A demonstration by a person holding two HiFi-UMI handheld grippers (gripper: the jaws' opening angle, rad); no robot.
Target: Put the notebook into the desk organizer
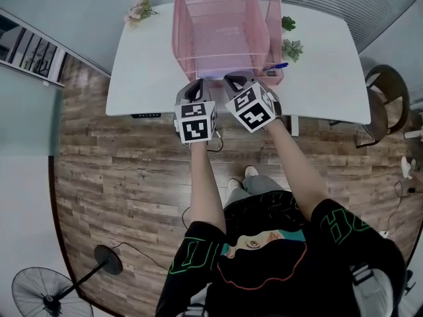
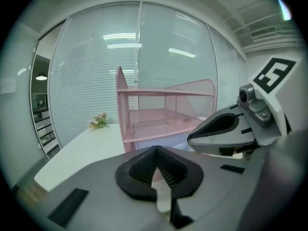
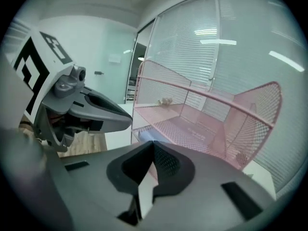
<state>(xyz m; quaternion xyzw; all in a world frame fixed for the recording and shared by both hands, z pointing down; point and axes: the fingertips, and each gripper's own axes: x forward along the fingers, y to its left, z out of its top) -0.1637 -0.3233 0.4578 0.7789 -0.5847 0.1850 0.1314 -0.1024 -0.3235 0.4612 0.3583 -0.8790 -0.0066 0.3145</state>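
The left tongs (image 2: 155, 149) and right tongs (image 3: 153, 144) are both pinched shut on nothing, just before the pink organizer (image 1: 192, 25). The pale notebook (image 3: 147, 135) seemingly lies on its bottom shelf (light, flat, bendy) — best gripped at a cover edge near the spine.

From the head camera we look steeply down, from well above, on the white desk (image 1: 132, 78), the pink mesh desk organizer (image 1: 218, 32) and both grippers. The camera on the left gripper (image 2: 155, 153) sits close behind its jaws and faces along them: the organizer stands ahead, the right gripper (image 2: 202, 136) just to its right. The right gripper's camera likewise looks along its own jaws, with the organizer ahead and to the right and the left gripper just to its left. All three views share the organizer, and we see each gripper from the other's camera.
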